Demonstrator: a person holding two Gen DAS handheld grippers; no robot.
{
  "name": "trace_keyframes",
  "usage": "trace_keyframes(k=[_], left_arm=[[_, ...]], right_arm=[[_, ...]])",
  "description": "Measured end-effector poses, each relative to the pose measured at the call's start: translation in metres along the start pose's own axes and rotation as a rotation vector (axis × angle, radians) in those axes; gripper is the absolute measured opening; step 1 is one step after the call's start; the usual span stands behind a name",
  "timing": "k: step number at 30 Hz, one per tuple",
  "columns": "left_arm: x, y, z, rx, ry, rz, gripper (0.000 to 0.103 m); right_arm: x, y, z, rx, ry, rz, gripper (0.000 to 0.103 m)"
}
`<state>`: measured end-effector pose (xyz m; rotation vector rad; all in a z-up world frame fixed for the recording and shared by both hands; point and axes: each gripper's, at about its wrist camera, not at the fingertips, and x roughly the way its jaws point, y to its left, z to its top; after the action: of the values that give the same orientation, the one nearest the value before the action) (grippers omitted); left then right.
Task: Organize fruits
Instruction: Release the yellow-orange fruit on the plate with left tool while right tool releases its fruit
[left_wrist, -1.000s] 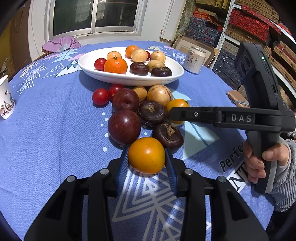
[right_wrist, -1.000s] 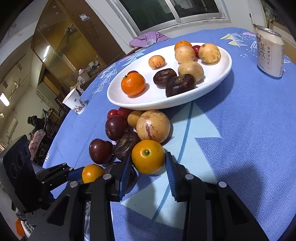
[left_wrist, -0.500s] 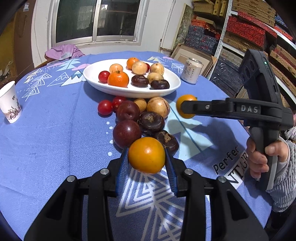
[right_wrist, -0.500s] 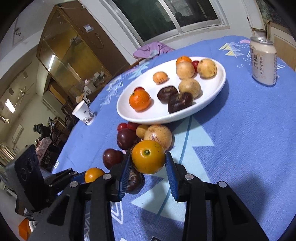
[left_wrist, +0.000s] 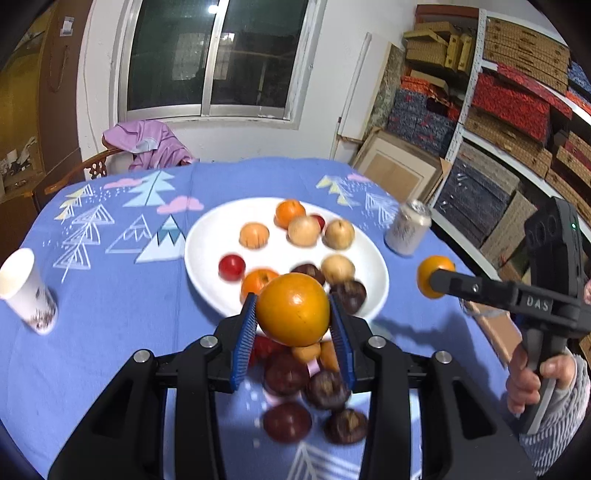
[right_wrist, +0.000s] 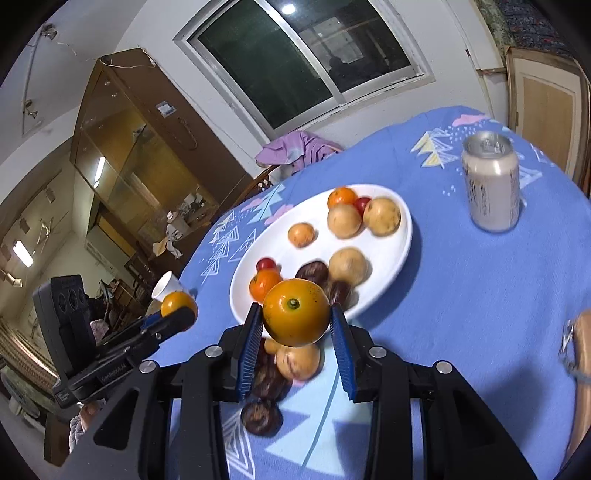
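**Two oranges aloft, plate just ahead**

Each orange sat clamped between blue pads — the left orange (left_wrist: 293, 308) in the left claw (left_wrist: 293, 325), the right orange (right_wrist: 296, 312) in the right claw (right_wrist: 297, 332), both clear of the desk (left_wrist: 122, 295). The white plate (left_wrist: 201, 243) lay straight ahead and below both claws; the left seemed nearer its rim, though motion blur left that uncertain. Loose fruit stayed piled beneath.

A soft, matt blue tablecloth (left_wrist: 110, 314) is covering the table, and a glossy white plate (left_wrist: 207, 254) is sitting on it. The metal can (right_wrist: 489, 184) is showing a dull sheen, while ribbed blue pads (left_wrist: 243, 341) are lining matt black plastic fingers (left_wrist: 192, 398).
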<state>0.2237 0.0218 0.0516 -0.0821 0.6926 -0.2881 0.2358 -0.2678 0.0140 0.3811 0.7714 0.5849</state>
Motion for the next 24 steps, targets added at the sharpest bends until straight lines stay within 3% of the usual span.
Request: trace_keyframes(k=[10, 21, 24], left_arm=[[0.082, 0.036, 0.048, -0.084, 0.026, 0.096, 0.038], [0.131, 0.064, 0.05, -0.162, 0.073, 0.049, 0.039], [0.128, 0.069, 0.049, -0.181, 0.054, 0.044, 0.068]], right_arm=[[0.078, 0.018, 0.032, -0.041, 0.054, -0.036, 0.038], [0.131, 0.021, 0.041, -0.116, 0.084, -0.125, 0.038], [0.13, 0.016, 0.043, -0.115, 0.07, -0.146, 0.044]])
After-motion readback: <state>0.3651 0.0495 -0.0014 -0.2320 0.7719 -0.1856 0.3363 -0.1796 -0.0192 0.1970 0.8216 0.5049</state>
